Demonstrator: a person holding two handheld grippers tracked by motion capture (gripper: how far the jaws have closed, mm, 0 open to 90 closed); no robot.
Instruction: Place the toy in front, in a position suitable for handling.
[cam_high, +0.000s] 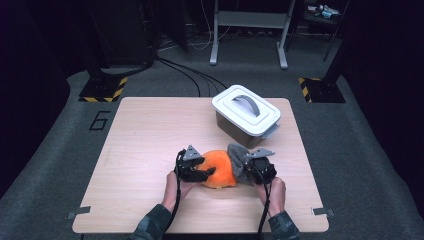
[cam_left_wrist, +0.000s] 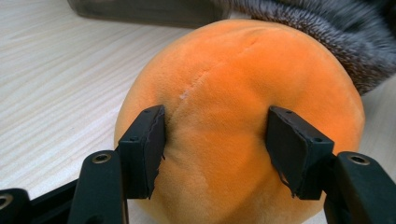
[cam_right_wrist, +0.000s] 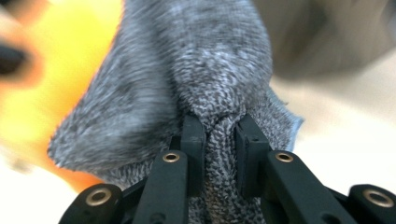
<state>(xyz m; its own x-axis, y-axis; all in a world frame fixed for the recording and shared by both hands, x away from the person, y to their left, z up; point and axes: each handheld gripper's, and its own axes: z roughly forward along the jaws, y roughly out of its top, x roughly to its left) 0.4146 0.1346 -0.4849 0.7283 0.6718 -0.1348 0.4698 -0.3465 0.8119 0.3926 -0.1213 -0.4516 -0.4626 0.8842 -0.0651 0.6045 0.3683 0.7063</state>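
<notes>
Item one, left tongs (cam_high: 200, 171): I have them pressed into the near-left side of the orange plush (cam_high: 220, 169). In the left gripper view the pads (cam_left_wrist: 148, 140) dent the plush (cam_left_wrist: 243, 107) on both sides, so I read this as a grip that holds it steady.

Item two, right tongs (cam_high: 255, 167): nearly shut, pinching a fold of the grey cloth (cam_high: 239, 159). In the right gripper view the cloth (cam_right_wrist: 205, 84) is bunched between the pads (cam_right_wrist: 192, 140) and drapes up and away from them, with the plush (cam_right_wrist: 28, 107) showing as a blur beyond it to the left.

Item three, plush and cloth: the plush lies on the table (cam_high: 150, 145) between my two tongs; the cloth hangs against its right side and over part of its top, touching it.

Item four, progress: my judgement is that I am working the cloth over the plush, wrapping or wiping, I cannot tell which. Both grips are made. Most of the orange is still bare on the left-tongs side, so the bulk of the covering is left.

Item five, box (cam_high: 246, 116): lidded, white top with a grey handle, standing just beyond the right tongs, apart from the cloth but close.

Item six, room: wide bare tabletop beyond and outward of the left tongs. The near edge sits behind both hands; the right edge is a fair way outward of the right tongs. I would pull the cloth toward the left-tongs side, away from the box.
</notes>
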